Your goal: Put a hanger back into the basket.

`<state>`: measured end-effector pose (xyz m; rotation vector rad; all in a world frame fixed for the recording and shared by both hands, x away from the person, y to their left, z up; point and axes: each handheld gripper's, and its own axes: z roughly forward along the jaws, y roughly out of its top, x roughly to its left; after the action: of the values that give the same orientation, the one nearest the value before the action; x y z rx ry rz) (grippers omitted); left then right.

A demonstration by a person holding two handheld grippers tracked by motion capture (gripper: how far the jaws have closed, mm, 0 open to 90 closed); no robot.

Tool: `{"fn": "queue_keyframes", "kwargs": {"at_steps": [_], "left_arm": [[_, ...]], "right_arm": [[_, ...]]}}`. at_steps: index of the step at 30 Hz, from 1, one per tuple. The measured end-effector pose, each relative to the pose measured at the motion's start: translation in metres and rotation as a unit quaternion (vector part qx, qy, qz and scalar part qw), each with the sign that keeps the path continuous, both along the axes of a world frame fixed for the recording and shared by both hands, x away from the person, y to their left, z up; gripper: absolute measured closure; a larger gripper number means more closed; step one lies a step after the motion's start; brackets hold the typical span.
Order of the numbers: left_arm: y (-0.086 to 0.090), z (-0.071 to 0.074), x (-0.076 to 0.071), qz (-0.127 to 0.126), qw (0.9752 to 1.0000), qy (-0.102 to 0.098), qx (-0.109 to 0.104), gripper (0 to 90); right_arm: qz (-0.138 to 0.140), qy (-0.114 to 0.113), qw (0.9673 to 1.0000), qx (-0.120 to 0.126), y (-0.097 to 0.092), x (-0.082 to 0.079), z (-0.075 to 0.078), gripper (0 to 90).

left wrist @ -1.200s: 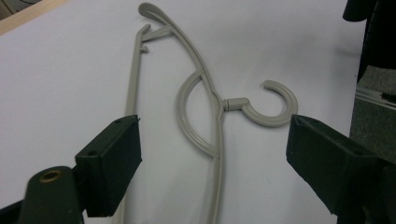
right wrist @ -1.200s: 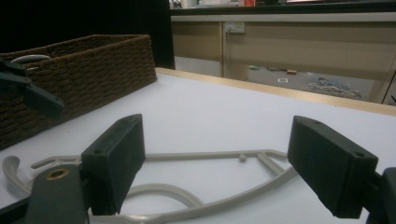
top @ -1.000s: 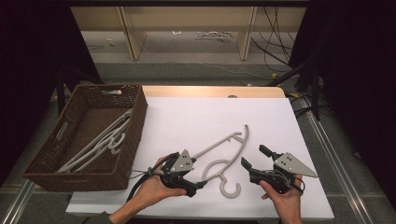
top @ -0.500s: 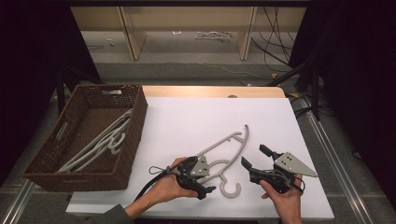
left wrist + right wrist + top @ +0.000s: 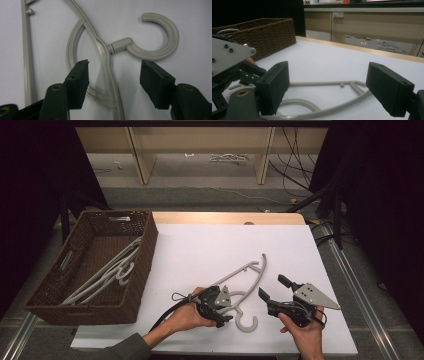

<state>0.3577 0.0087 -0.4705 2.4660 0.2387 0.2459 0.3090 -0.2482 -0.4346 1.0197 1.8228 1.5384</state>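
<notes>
A grey plastic hanger (image 5: 246, 269) lies flat on the white table, its hook (image 5: 247, 322) toward the near edge. My left gripper (image 5: 224, 312) points down over the hanger's neck. In the left gripper view the neck (image 5: 107, 62) lies between the two jaws of the left gripper (image 5: 113, 75), which have just been closing but stand apart from it on both sides, so the gripper is open. My right gripper (image 5: 272, 287) rests to the right of the hanger, open and holding nothing. In the right gripper view the right gripper (image 5: 330, 87) looks across the hanger (image 5: 352, 98).
A brown wicker basket (image 5: 145, 255) with several grey hangers (image 5: 107, 270) inside stands at the table's left side. The left gripper's grey plate (image 5: 227, 57) shows close at the left of the right gripper view. Shelving and cables lie beyond the table's far edge.
My left gripper has moved right and down over the hanger's neck, and its jaws have narrowed around it. The right gripper has stayed still.
</notes>
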Motion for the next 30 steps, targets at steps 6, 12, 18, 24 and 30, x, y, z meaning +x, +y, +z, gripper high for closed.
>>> {"fn": "queue_keyframes", "kwargs": {"at_steps": [6, 12, 18, 24, 30], "left_arm": [[-0.009, -0.008, 0.000, 0.022, 0.9989, 0.040, 0.002, 51.6], [-0.010, -0.005, 0.008, 0.052, 0.9941, 0.095, 0.007, 53.3], [-0.010, 0.001, 0.018, 0.039, 0.9915, 0.110, 0.057, 63.4], [-0.013, 0.003, 0.029, 0.046, 0.9878, 0.132, 0.070, 75.9], [-0.021, 0.005, 0.026, 0.032, 0.9843, 0.145, 0.095, 62.5]], "right_arm": [[0.004, 0.007, 1.0000, 0.002, 0.000, -0.001, 0.001, 20.0], [0.004, 0.006, 1.0000, 0.001, 0.001, -0.001, 0.001, 20.1], [0.004, 0.002, 1.0000, 0.006, 0.001, 0.000, 0.000, 20.1], [0.002, 0.007, 0.9999, -0.008, 0.001, -0.002, 0.001, 20.3], [0.002, 0.006, 1.0000, -0.006, 0.001, -0.001, 0.001, 20.3]]}}
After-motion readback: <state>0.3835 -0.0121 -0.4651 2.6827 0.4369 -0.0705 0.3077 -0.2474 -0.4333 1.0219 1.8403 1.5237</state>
